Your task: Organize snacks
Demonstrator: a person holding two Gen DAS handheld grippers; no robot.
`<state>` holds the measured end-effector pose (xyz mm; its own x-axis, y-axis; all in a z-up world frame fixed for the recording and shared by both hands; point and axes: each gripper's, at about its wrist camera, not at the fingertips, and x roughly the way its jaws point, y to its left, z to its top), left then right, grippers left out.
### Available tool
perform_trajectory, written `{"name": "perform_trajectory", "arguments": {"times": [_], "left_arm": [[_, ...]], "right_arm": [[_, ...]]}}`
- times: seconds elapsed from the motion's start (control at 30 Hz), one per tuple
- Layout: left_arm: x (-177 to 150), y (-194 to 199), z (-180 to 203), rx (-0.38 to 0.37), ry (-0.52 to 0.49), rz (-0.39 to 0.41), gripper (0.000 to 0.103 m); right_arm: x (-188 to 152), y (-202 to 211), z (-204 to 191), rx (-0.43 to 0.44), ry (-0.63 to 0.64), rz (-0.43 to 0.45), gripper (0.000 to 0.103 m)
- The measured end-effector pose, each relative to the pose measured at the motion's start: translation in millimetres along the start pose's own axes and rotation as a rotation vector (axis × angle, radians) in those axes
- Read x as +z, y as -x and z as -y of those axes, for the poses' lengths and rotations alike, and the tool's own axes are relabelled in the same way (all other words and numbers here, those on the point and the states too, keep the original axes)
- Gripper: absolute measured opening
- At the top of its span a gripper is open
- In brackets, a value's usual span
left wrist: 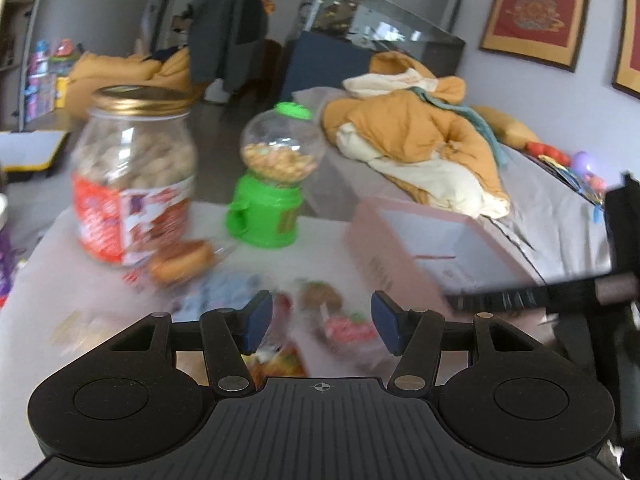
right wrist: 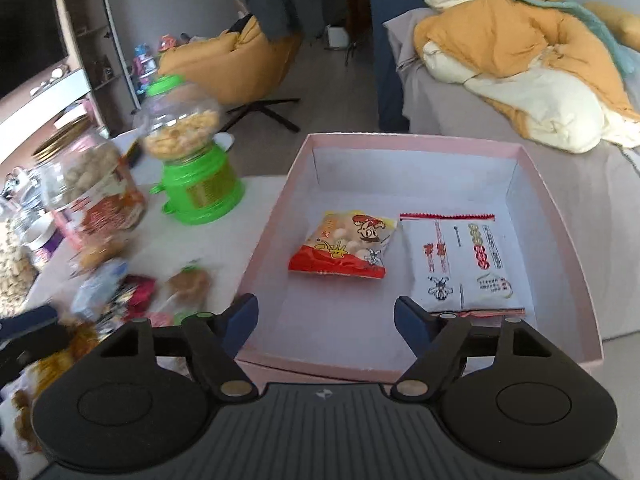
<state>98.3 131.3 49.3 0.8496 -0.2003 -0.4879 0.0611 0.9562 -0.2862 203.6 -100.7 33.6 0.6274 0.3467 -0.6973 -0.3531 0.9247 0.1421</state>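
Note:
A pink box (right wrist: 560, 248) stands on the white table; it also shows in the left wrist view (left wrist: 384, 256). Inside lie a red-and-yellow snack packet (right wrist: 344, 248) and a white snack packet (right wrist: 464, 264). Loose wrapped snacks (left wrist: 332, 316) lie in a heap left of the box, also seen in the right wrist view (right wrist: 136, 292). My left gripper (left wrist: 322, 322) is open and empty just above these snacks. My right gripper (right wrist: 326, 320) is open and empty over the box's near edge.
A peanut jar with a gold lid (left wrist: 132, 176) and a green candy dispenser (left wrist: 272, 176) stand at the back left of the table. A bed with an orange quilt (right wrist: 520, 48) lies behind the box. An orange chair (right wrist: 240, 60) stands on the floor.

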Motion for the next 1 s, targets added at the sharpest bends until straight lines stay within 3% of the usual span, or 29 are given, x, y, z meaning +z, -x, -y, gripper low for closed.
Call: {"name": "perform_trajectory", "arguments": {"times": [0.17,0.27,0.37,0.43,0.6,0.73,0.83,1.0], "left_arm": [[9.6,-59.2,14.8,0.055,-0.041,-0.113,0.061],[6.5,-82.7,23.1,0.142,-0.132,-0.139,0.054],[1.4,-87.5,22.6,0.143,-0.172,-0.131,0.048],[-2.6,-82.6,22.9,0.101,-0.176,-0.140,0.037],[-22.5,-44.6,23.1,0.024,-0.236,-0.177,0.033],[-42.4,-8.1,15.1,0.009,-0.247,-0.210,0.019],[-58.8,12.9,5.7,-0.006,-0.231,-0.236,0.018],[-62.6,34.1,-4.2,-0.021,-0.155,-0.230,0.018]], "right_arm": [[-16.4,14.2,-15.7,0.062,0.043,-0.005,0.077],[-30.1,38.2,-26.2,-0.012,0.138,0.096,0.077],[-42.5,66.2,-24.8,-0.029,0.206,0.170,0.079],[-49.1,77.7,-19.0,0.002,0.220,0.162,0.079],[-66.8,65.9,-15.5,0.150,0.218,0.018,0.081],[-69.7,41.4,-31.5,0.119,0.251,0.004,0.081],[-60.9,21.8,-40.7,0.173,0.218,-0.046,0.081],[-49.2,-6.1,-70.9,0.161,0.201,-0.060,0.081]]}}
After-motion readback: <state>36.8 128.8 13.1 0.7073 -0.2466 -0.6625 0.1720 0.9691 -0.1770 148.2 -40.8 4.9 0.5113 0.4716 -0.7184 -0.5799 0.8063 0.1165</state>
